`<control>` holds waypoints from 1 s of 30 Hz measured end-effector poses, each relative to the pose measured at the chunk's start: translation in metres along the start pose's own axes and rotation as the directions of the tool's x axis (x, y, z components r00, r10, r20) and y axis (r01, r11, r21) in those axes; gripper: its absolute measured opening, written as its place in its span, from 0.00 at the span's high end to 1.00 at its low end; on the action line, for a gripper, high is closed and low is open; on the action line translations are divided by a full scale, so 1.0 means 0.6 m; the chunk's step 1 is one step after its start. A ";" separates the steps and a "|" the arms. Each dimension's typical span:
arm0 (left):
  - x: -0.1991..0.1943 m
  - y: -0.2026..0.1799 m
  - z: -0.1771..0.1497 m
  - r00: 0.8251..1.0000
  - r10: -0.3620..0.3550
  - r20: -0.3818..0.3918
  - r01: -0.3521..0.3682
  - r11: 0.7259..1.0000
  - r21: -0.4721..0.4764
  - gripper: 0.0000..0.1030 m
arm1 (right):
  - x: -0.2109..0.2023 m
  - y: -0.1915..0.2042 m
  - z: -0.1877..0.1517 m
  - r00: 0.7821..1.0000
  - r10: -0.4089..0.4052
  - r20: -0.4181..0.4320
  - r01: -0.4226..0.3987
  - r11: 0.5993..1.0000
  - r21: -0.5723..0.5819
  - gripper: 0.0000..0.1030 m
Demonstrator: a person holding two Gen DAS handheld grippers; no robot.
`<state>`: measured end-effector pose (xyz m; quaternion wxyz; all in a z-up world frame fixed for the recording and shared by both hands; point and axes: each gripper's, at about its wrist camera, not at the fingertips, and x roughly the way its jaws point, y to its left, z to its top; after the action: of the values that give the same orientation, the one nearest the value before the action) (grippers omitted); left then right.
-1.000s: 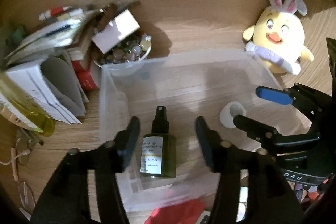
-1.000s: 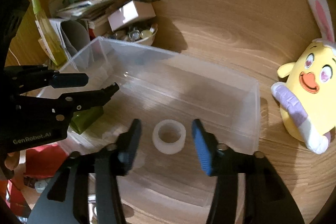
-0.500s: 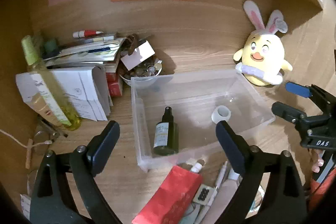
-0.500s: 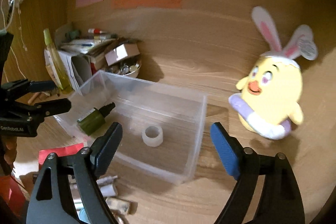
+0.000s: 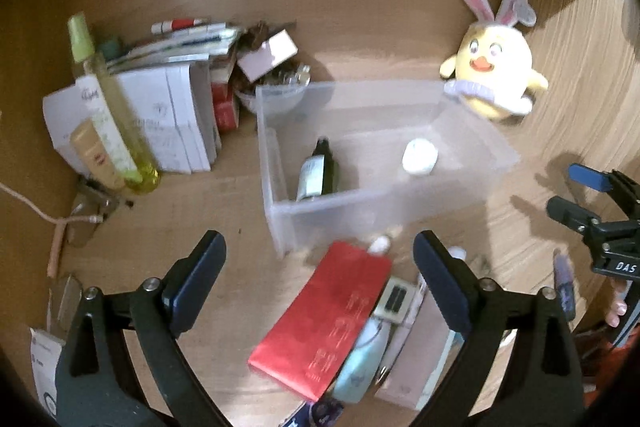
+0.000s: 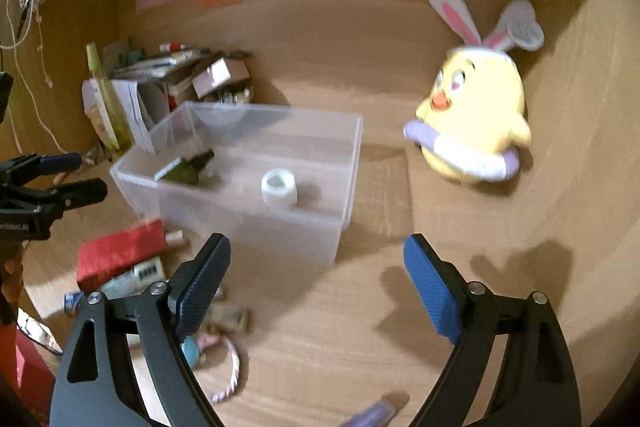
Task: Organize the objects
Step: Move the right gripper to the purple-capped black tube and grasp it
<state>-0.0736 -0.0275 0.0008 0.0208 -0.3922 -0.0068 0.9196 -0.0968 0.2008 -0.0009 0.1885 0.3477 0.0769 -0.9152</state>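
A clear plastic bin (image 5: 384,195) is found on the desk (image 6: 460,247), toward its back edge. Inside the bin, a dark green spray bottle (image 5: 316,171) is laid on its side at the left end, and a white tape roll (image 6: 279,187) is set well apart at the right end. The left gripper (image 5: 316,267) is held over a red packet (image 5: 332,319) near the front edge; its jaws have just been opening and are wide, with nothing gripped. The right gripper (image 6: 316,275) is likewise wide and empty after opening. A yellow plush chick (image 6: 476,115) is seated right of the bin.
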 end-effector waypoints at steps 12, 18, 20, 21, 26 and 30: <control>0.038 0.027 -0.074 0.994 0.000 -0.107 -0.003 1.000 -0.031 0.07 | -0.005 -0.035 -0.091 0.992 -0.046 -0.120 0.057 0.994 0.090 0.16; 0.047 0.044 -0.094 0.991 -0.001 -0.132 -0.007 0.998 -0.060 0.07 | -0.010 -0.041 -0.121 0.985 -0.057 -0.160 0.069 0.995 0.073 0.16; 0.047 0.047 -0.098 0.991 -0.012 -0.133 0.003 0.998 -0.069 0.07 | -0.014 -0.042 -0.130 0.983 -0.064 -0.170 0.077 0.994 0.073 0.16; 0.046 0.048 -0.100 0.991 -0.018 -0.133 0.008 0.997 -0.074 0.07 | -0.015 -0.044 -0.135 0.982 -0.063 -0.179 0.078 0.994 0.080 0.16; 0.050 0.048 -0.102 0.989 -0.041 -0.142 0.032 0.997 -0.065 0.07 | -0.021 -0.057 -0.163 0.976 -0.022 -0.215 0.055 0.988 0.147 0.18; 0.058 0.048 -0.102 0.985 -0.058 -0.160 0.050 0.997 -0.055 0.07 | -0.022 -0.066 -0.178 0.972 0.029 -0.234 0.019 0.979 0.202 0.42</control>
<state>-0.0546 -0.0550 -0.0674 0.0362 -0.4654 -0.0389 0.8835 -0.0385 0.2701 -0.0717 0.1438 0.4717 0.0041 -0.8699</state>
